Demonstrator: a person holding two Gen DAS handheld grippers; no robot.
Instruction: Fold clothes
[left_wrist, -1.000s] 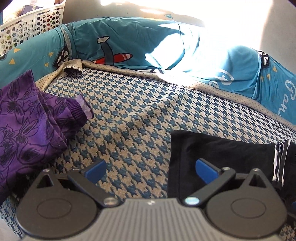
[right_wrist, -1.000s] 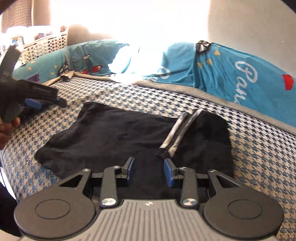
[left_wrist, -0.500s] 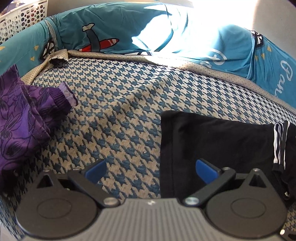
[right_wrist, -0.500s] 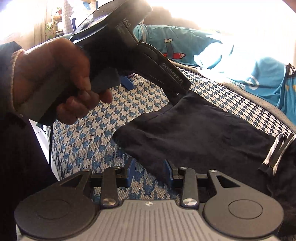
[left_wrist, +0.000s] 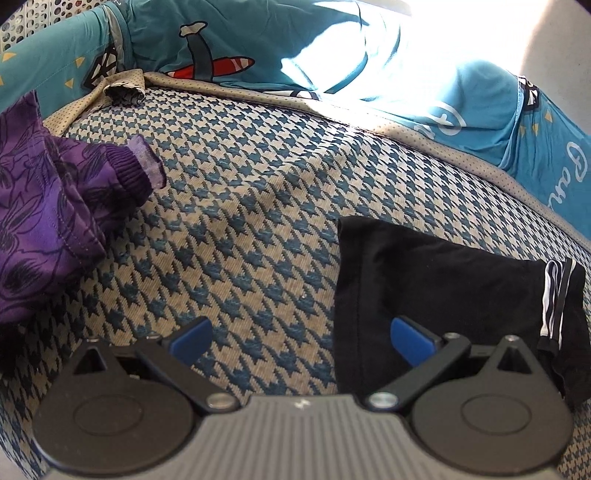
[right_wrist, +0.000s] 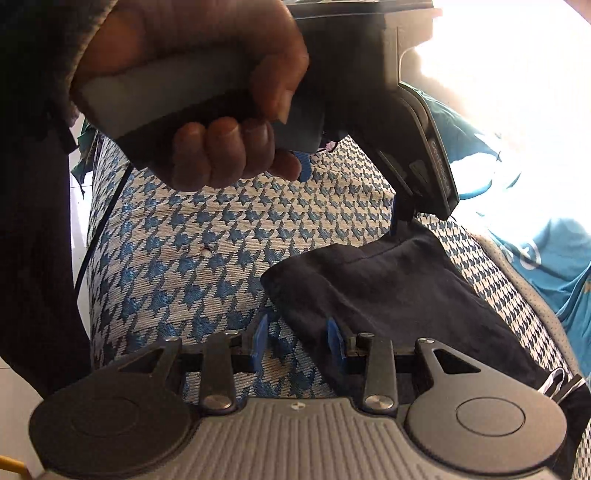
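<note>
A: The right gripper (right_wrist: 297, 341) has its blue pads partly apart, a modest gap. The near corner of the flat black cloth garment with a white-striped band (right_wrist: 388, 291) lies right at that gap, but the pads are not pressing on it as far as I can see.

B: And the left gripper (left_wrist: 301, 338)?

A: Spread wide, nothing between its blue pads. Its right pad (left_wrist: 410, 338) hangs over the left edge of the same black garment (left_wrist: 436, 280); its left pad is over bare cover. From the right wrist view you see a hand (right_wrist: 207, 110) wrapped around that gripper's grey handle, one blue fingertip (right_wrist: 394, 216) close to the garment's far corner; whether it touches the cloth I cannot tell.

B: Where does the garment lie?

A: Spread on the blue-and-cream houndstooth bed cover (left_wrist: 236, 236), towards the right in the left wrist view, with the striped band (left_wrist: 556, 295) at its right end.

B: What else is around?

A: A crumpled purple garment with dark floral line print and a ribbed cuff (left_wrist: 55, 221) lies to the left, well apart from the black one. Behind both runs a teal bedsheet with an aeroplane print (left_wrist: 221, 48), partly washed out by sunlight. A white perforated plastic basket (left_wrist: 22, 22) shows at the top left corner.
</note>
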